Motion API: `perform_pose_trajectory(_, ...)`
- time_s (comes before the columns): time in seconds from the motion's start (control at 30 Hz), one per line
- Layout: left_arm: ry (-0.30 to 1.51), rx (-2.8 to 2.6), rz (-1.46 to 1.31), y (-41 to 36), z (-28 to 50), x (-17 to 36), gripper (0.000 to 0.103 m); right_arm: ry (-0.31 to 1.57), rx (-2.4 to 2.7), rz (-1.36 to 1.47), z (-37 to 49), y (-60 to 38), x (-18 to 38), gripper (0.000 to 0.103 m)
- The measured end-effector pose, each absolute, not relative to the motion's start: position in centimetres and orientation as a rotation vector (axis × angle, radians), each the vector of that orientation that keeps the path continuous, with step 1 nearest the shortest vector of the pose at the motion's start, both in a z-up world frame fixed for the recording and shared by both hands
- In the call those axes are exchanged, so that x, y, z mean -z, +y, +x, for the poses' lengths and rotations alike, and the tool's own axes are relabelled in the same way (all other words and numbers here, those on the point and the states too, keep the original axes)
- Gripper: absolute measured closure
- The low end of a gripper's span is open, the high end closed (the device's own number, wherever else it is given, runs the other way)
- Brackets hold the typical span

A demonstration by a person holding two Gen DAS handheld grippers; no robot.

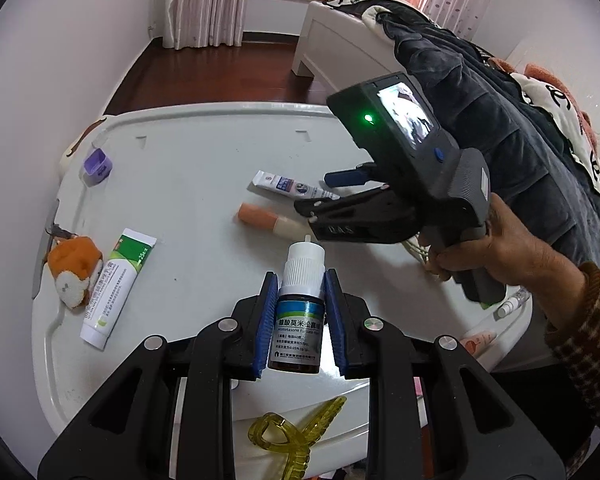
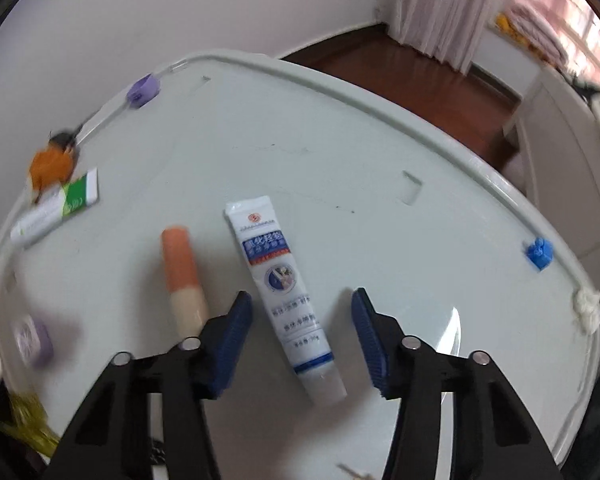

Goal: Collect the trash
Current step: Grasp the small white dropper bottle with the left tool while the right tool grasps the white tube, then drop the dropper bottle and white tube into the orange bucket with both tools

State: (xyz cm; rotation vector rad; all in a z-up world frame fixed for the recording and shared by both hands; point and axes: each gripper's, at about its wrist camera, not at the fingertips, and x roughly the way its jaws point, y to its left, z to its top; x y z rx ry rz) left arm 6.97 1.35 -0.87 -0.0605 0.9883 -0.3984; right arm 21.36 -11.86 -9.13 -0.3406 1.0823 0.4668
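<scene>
Orange tube (image 2: 182, 276) crowds the blue-white tube (image 2: 284, 300) on one side; the other lies bare.

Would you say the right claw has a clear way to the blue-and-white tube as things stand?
Probably yes: the right claw already straddles the tube with nothing above it; the orange stick lies just outside one finger.

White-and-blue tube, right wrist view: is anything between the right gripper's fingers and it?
Nothing visible. The white-and-blue tube lies on the white lid between the right gripper's open fingers, neither pad touching it. The orange tube lies outside the left finger.
</scene>
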Motion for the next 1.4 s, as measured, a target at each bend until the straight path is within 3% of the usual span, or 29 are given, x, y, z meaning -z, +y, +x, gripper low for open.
perform_pose_trajectory(0.03,0.985,0.404,-0.065,1.4,6.9,0.7,0.079,1.102,-0.459,-0.306,21.5,-11.8,8.9,0.076)
perform_pose_trajectory(0.13,0.983,0.41,-0.073,1.4,6.8,0.6,0.079,1.141,-0.429,-0.236,21.1,-12.0,8.8,0.08)
perform_pose_trajectory(0.47,0.98,0.429,-0.079,1.4,6.5,0.2,0.079,1.127,-0.395,-0.165,17.5,-13.7,8.4,0.081)
perform_pose_trajectory(0.73,0.979,0.441,-0.062,1.1,6.1,0.1,0.079,1.066,-0.392,-0.09,15.2,-15.6,4.4,0.081)
perform_pose_trajectory(1.0,0.96,0.496,-0.024,0.3,1.5,-0.9,0.079,1.009,-0.449,-0.034,4.8,-17.1,0.1,0.081)
perform_pose_trajectory(1.2,1.045,0.559,-0.046,-0.7,-6.6,0.8,0.079,1.103,-0.476,0.031,-5.9,-19.2,2.4,0.08)
perform_pose_trajectory(1.4,1.221,0.552,0.017,-2.5,-11.8,6.0,0.079,1.303,-0.484,0.099,-13.0,-19.3,9.8,0.08)
